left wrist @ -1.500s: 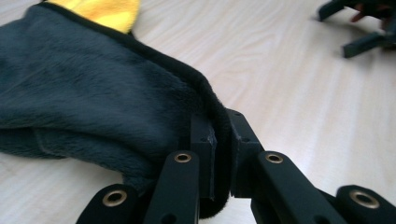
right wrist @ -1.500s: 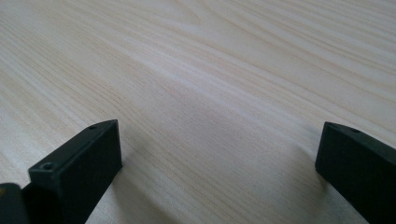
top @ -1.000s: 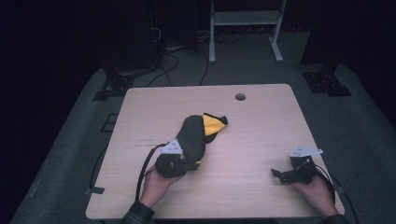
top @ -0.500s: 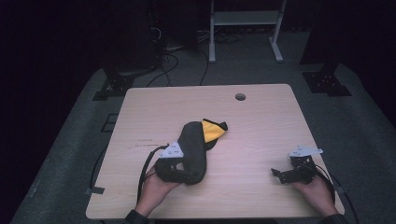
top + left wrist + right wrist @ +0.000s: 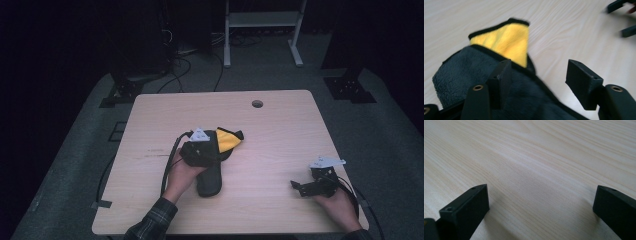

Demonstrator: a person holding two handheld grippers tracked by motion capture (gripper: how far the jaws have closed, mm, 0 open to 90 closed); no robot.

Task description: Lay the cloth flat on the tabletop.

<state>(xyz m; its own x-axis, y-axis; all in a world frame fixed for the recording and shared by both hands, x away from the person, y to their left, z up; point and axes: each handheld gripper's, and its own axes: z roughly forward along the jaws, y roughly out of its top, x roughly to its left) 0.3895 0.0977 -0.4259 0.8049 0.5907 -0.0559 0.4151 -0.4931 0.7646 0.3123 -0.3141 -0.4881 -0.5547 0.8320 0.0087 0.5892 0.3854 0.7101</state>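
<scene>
Cloth point(image 5: 215, 160), dark with a yellow corner, lies folded mid-counter point(image 5: 280, 120). Left gripper point(image 5: 539, 82) sits over it, jaws just opened, gripping nothing. Right gripper point(image 5: 539, 212) idles wide near the right edge. Risk: a jaw snags the pile, dragging the fold open.

Your cloth point(image 5: 499, 82): dark charcoal fleece, bright yellow reverse, black trim edge. Bench point(image 5: 280, 130): pale wood grain. Both your grippers' jaws are matte black.

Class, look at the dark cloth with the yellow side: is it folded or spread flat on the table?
Folded. The cloth lies doubled into a narrow strip, one corner turned back showing yellow.
</scene>
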